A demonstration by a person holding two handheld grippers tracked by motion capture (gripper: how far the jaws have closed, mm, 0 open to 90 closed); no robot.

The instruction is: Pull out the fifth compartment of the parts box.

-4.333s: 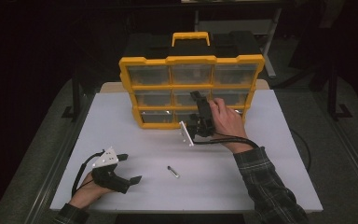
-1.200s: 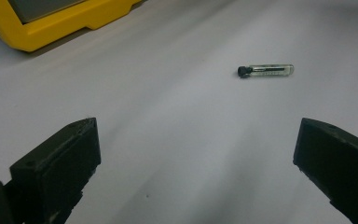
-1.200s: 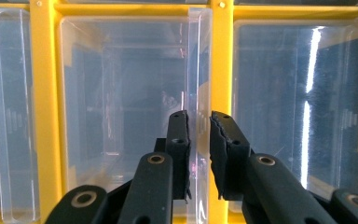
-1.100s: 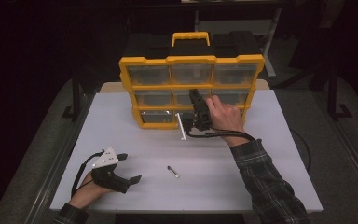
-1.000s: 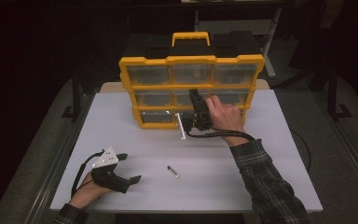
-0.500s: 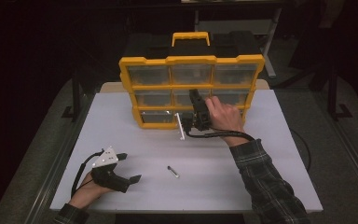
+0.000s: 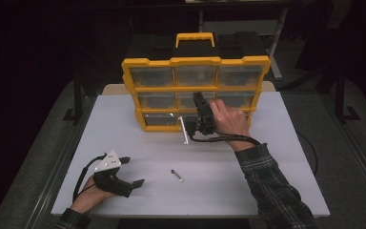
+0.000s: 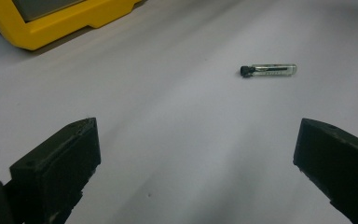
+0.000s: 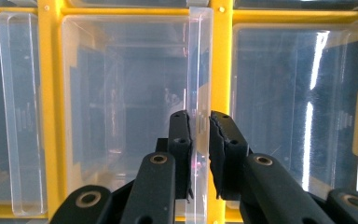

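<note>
Over on the pale grey surface (image 7: 267, 171), a yellow plastic organiser case with clear drawers (image 7: 195, 90) stands upright in a dark room, and the right gripper (image 9: 199, 135) has its fingers clenched on the thin edge of a clear plastic drawer front (image 9: 198, 70) in its lower row. Nearer the person, the left gripper (image 8: 196, 154) rests on the surface with fingers released. A small glass vial with a black cap (image 8: 268, 70) lies flat, near those fingers but apart from them.

The high view looks forward and down over the whole white desk (image 7: 267, 191) from the person's side. The left claw's view skims low across the desk, sharing the small capped glass vial (image 8: 269, 70) (image 7: 177, 175). The right claw's view faces the yellow plastic drawer organiser (image 9: 51, 93) (image 7: 195, 62) close up.
</note>
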